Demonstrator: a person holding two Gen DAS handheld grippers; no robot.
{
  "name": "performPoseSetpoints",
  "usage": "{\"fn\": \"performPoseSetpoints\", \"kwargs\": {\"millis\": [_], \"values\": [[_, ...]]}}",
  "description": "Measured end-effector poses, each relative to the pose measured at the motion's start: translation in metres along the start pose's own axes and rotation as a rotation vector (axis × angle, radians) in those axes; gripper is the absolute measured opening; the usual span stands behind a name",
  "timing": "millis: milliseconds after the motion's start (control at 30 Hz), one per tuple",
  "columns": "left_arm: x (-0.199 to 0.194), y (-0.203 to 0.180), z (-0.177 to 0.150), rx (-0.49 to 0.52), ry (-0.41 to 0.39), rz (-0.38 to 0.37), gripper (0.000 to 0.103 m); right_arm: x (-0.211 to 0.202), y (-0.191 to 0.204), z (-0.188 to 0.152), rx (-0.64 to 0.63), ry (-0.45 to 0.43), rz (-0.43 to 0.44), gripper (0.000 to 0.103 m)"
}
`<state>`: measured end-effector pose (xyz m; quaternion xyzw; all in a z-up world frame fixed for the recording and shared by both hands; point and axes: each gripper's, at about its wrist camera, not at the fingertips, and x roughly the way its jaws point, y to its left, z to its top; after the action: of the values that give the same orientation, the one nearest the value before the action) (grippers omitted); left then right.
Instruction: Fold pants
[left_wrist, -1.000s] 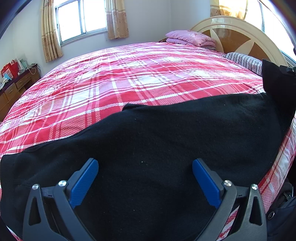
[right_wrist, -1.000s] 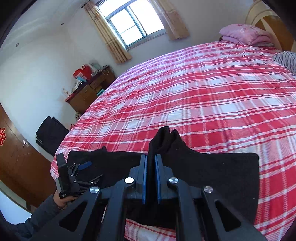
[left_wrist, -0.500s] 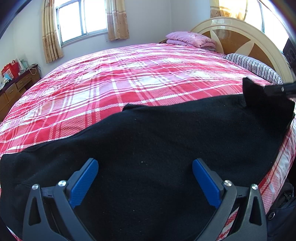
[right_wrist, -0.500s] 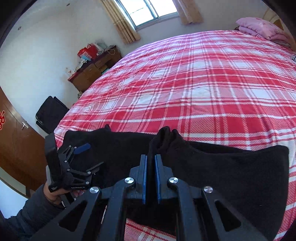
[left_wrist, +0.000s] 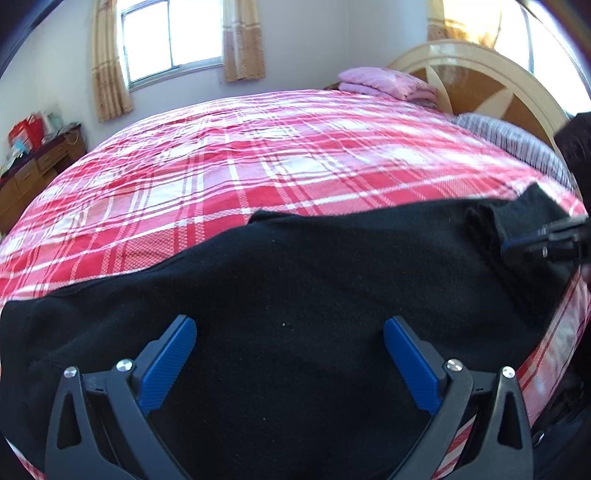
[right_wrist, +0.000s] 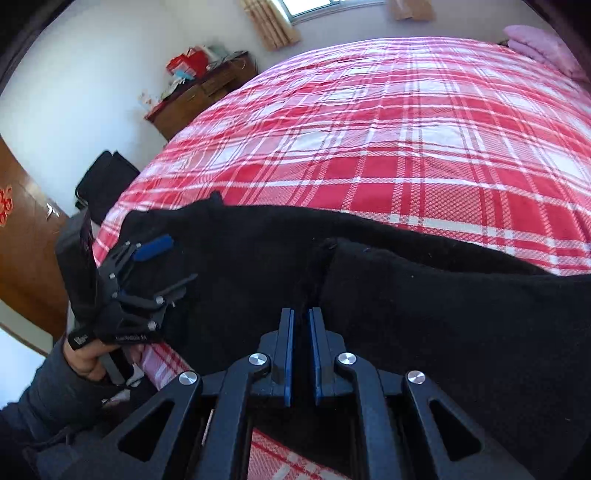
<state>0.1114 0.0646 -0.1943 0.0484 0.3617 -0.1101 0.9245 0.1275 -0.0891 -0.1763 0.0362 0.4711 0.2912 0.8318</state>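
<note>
Black pants (left_wrist: 314, 295) lie along the near edge of the red plaid bed (left_wrist: 258, 155). My left gripper (left_wrist: 290, 354) is open and empty, low over the pants' left part; it also shows in the right wrist view (right_wrist: 147, 266). My right gripper (right_wrist: 301, 325) is shut on a fold of the pants (right_wrist: 424, 314) and has laid that end over the rest of the cloth. In the left wrist view it shows at the right edge (left_wrist: 546, 240), where the doubled layer lies.
Folded pink bedding (left_wrist: 384, 83) and a striped pillow (left_wrist: 517, 144) sit by the wooden headboard (left_wrist: 491, 85). A wooden dresser (right_wrist: 199, 96) and a black bag (right_wrist: 103, 181) stand beyond the bed's left side. A door (right_wrist: 22, 240) is at left.
My right gripper has carried the held pants end down and leftwards, laying it onto the rest of the pants. My left gripper has stayed open in place.
</note>
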Motion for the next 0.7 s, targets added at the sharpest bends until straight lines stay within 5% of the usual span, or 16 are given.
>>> {"fn": "performPoseSetpoints", "kwargs": {"millis": [200,333,467,633,700], "values": [[-0.021,-0.022,0.019,-0.055,-0.057,-0.169,0.103,-0.068,-0.011,0.000,-0.033,-0.124,-0.056,0.052],[-0.004,-0.052,0.032,-0.086,0.018,-0.334,0.102,-0.106,-0.061,-0.006,0.115,-0.203,-0.132,0.053],[0.025,-0.091,0.041,-0.064,0.132,-0.441,0.083,-0.126,-0.115,-0.024,0.310,-0.275,-0.203,0.053],[0.033,-0.115,0.053,-0.042,0.149,-0.420,0.082,-0.128,-0.156,-0.033,0.436,-0.310,-0.218,0.053],[0.034,-0.117,0.054,-0.066,0.155,-0.425,0.070,-0.125,-0.160,-0.033,0.444,-0.315,-0.218,0.053]]}}
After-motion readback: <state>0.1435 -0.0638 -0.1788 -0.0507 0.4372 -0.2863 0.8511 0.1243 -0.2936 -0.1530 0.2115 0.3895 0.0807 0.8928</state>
